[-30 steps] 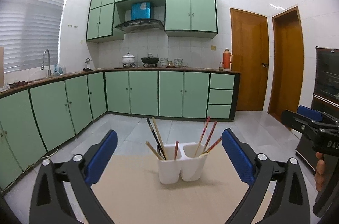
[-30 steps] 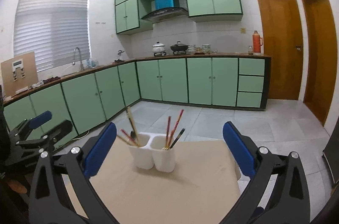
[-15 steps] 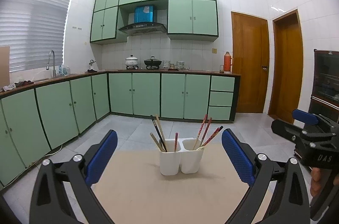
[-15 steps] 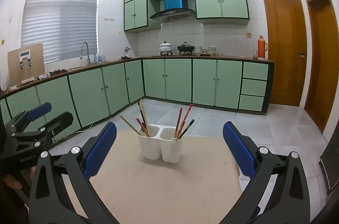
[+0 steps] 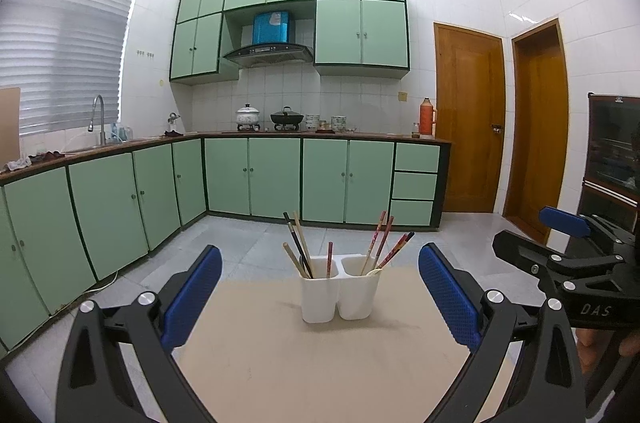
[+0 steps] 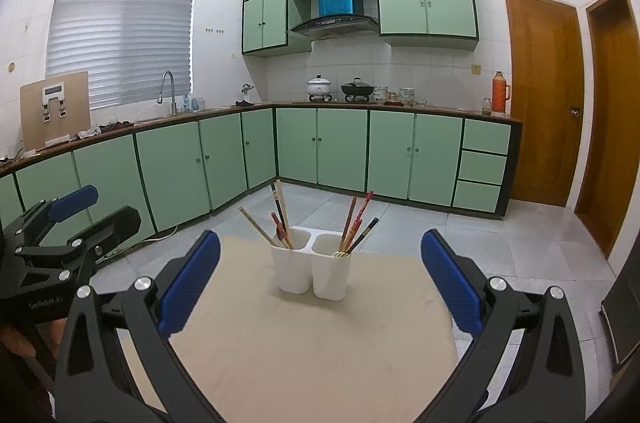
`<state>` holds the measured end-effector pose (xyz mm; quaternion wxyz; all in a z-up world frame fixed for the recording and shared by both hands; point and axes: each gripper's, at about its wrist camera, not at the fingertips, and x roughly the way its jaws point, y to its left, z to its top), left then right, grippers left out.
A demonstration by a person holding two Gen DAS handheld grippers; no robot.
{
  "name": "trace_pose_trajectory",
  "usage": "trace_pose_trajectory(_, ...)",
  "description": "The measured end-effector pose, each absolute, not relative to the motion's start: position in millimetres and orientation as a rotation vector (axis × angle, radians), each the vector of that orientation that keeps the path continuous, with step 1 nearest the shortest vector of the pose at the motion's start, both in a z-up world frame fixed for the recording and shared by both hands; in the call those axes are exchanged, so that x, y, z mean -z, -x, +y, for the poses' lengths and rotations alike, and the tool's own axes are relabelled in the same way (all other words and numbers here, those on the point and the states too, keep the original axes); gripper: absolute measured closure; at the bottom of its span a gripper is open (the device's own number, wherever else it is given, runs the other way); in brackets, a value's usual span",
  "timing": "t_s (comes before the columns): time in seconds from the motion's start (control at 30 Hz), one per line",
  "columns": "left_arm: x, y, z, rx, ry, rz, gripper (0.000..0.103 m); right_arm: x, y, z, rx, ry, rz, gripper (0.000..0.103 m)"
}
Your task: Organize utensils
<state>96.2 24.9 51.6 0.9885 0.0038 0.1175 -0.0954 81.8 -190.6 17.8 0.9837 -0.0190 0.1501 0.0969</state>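
- Now the left gripper (image 5: pixel 320 293) is hovering with its jaws spread wide and nothing between them; nothing is standing between it and the white two-cup holder (image 5: pixel 339 289) ahead.
- Chopsticks (image 5: pixel 298 249) in the holder's left cup are leaning up and leftward; the red ones (image 5: pixel 382 243) in the right cup are tilting up and rightward.
- Off to the right, the right gripper (image 6: pixel 320 283) is likewise gaping wide and empty, facing the holder (image 6: pixel 310 263).
- Both are hanging over a beige tabletop (image 5: pixel 320 363), with green cabinets (image 5: pixel 276 175) and wooden doors (image 5: pixel 470 119) lining the tiled kitchen.
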Motion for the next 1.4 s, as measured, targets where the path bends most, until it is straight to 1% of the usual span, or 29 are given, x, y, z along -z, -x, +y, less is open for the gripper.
trace_pose_trajectory(1.4,-50.0,-89.7,34.5,0.174,0.016,0.234,0.006,-17.0,-80.9,-183.4,-0.199,0.05,0.307,0.005)
